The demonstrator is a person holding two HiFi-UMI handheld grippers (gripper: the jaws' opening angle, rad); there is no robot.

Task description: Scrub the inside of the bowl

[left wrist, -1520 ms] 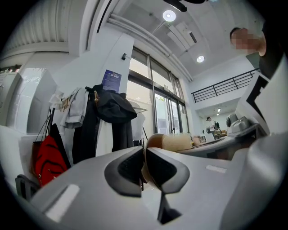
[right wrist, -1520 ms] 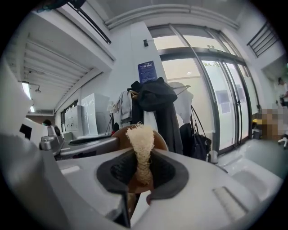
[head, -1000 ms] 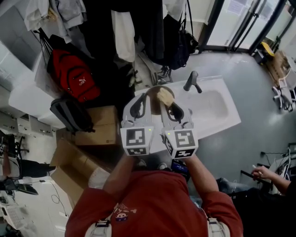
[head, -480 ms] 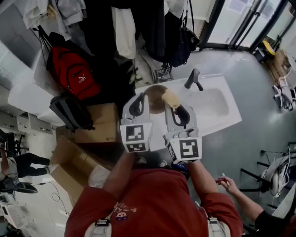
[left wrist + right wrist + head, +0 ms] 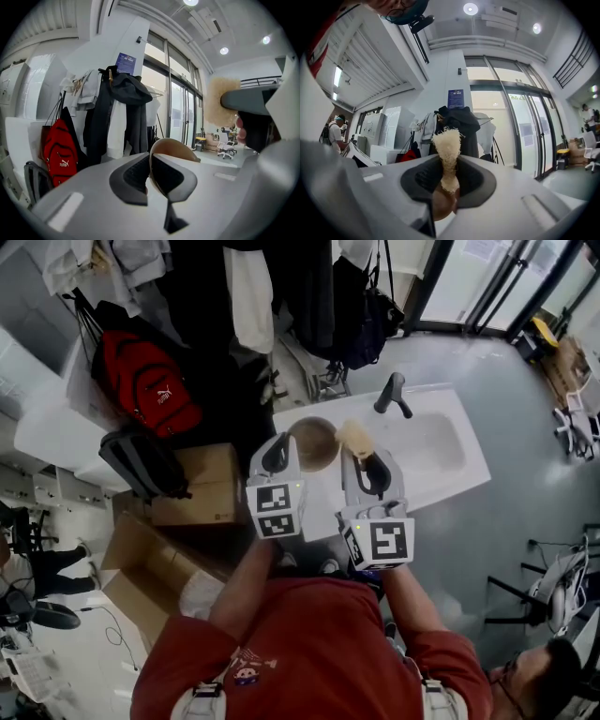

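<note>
Holds the bowl (image 5: 171, 150) by its rim, clamped in the left tool (image 5: 149, 176), over the white sink (image 5: 431, 451). Pinches the scrubber (image 5: 447, 145) tight in the right tool (image 5: 449, 180), just beside the bowl.

My left gripper (image 5: 151, 164) and right gripper (image 5: 449, 173) are smooth matt grey plastic with ribbed black pads (image 5: 133, 176), the bowl (image 5: 172, 146) smooth matt tan, maybe wood, the scrubber (image 5: 447, 143) rough straw-like fibre, the sink (image 5: 436, 451) glossy white, its tap (image 5: 391, 395) dark metal.
</note>
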